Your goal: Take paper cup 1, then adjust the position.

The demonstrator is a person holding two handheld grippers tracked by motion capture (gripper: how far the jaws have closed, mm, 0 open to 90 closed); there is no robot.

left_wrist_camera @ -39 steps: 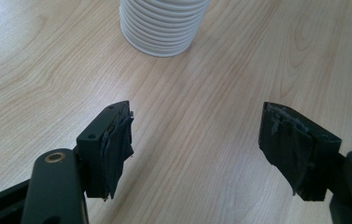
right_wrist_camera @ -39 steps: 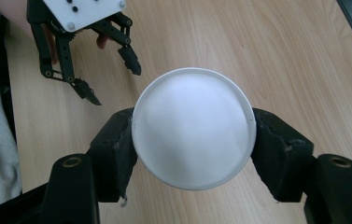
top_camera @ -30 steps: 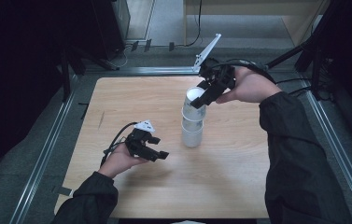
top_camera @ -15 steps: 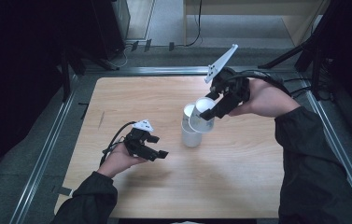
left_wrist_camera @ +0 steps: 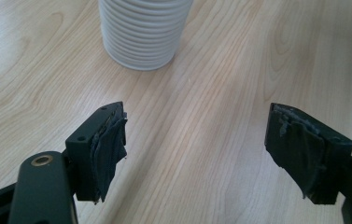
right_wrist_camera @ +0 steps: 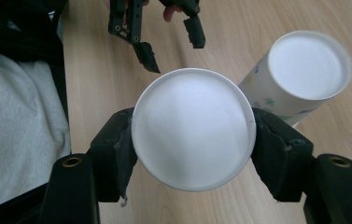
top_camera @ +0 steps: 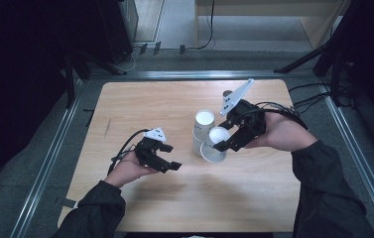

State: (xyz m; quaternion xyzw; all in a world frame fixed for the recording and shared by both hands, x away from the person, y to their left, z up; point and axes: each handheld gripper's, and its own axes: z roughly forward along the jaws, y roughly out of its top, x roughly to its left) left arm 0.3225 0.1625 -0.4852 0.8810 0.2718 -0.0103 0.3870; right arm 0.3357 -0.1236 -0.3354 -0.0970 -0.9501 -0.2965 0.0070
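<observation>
- A light wooden table is seen from above, with a person's two dark-sleeved forearms coming in from the bottom edge.
- The right gripper sits just right of the table's middle, held in the person's right hand.
- Its two black jaws are closed against opposite sides of a white paper cup, gripping it just below the base.
- That cup is upside down and tilted, with its flat white base facing up and its wide mouth low over the tabletop; whether the mouth touches the wood cannot be told.
- In the right gripper view, the cup's round white base sits between the jaws, which press its left and right edges.
- A stack of white paper cups stands upside down on the table, just beside the held cup on its left.
- In the right gripper view, a faint coloured print shows on the side of the stack.
- The left gripper rests low over the table, left of the cups and near them.
- Its jaws stand wide apart and hold nothing.
- In the left gripper view, bare wood lies between the jaws, and the ribbed bottom of the stack stands ahead on the table.
</observation>
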